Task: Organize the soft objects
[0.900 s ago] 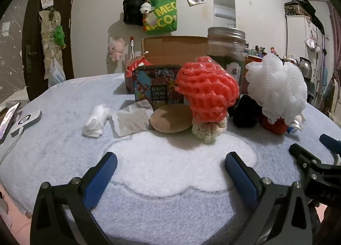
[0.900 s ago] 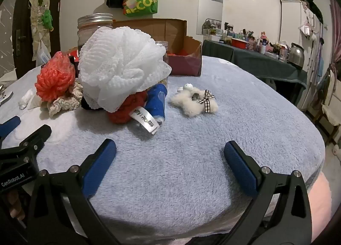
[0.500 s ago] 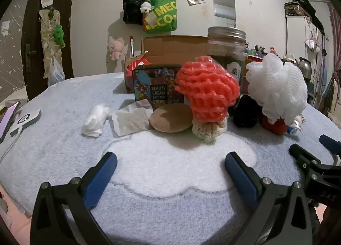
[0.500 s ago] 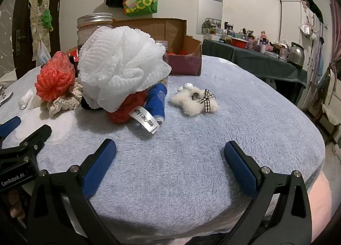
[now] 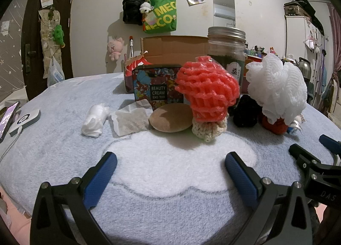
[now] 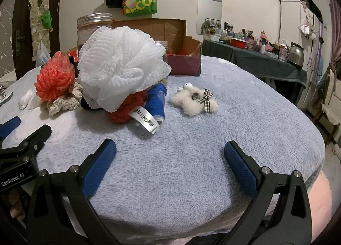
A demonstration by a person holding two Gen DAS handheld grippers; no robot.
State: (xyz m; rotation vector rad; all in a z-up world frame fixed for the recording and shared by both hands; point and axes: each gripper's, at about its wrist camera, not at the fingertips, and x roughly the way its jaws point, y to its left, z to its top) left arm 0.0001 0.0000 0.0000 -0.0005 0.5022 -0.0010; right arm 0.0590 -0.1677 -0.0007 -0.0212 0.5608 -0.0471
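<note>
On a fluffy blue blanket [image 5: 53,138] stands a row of soft things. A red foam net [image 5: 207,93] sits on a cream crochet piece [image 5: 207,131]. Left of it lie a tan round puff [image 5: 170,120], a crumpled white tissue [image 5: 127,121] and a rolled white cloth [image 5: 94,120]. A white mesh bath pouf [image 6: 121,70] rests on a red knit item [image 6: 124,109] beside a blue roll [image 6: 156,101]. A cream plush with a checked bow [image 6: 195,102] lies apart to the right. My left gripper [image 5: 170,167] and right gripper [image 6: 169,151] both stand open over bare blanket, holding nothing.
Behind the soft things stand a floral tin [image 5: 157,89], a glass jar with a metal lid [image 5: 227,53] and an open cardboard box [image 6: 179,46]. A phone [image 5: 7,115] and a white device [image 5: 25,120] lie at the left edge. A cluttered dark side table [image 6: 255,53] stands at the right.
</note>
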